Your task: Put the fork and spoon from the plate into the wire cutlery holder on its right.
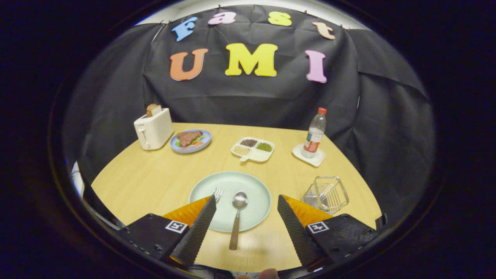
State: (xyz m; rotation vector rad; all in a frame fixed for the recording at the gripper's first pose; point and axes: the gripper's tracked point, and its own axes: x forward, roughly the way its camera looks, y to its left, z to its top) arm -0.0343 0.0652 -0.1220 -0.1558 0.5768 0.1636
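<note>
A pale green plate [254,186] lies on the wooden table just ahead of my fingers. On it a spoon [237,217] with a brown handle points toward me, its handle reaching over the plate's near rim and lying between my fingers. The fork [218,193] lies left of the spoon; only its tines show, the rest is hidden behind my left finger. The wire cutlery holder [326,193] stands to the right of the plate, just beyond my right finger. My gripper [246,207] is open, above the table, with nothing held.
At the back stand a white toaster [153,128] with bread, a blue plate of food [190,141], a white divided dish of beans [253,149] and a water bottle [314,133] on a white coaster. The table's edge curves round on both sides.
</note>
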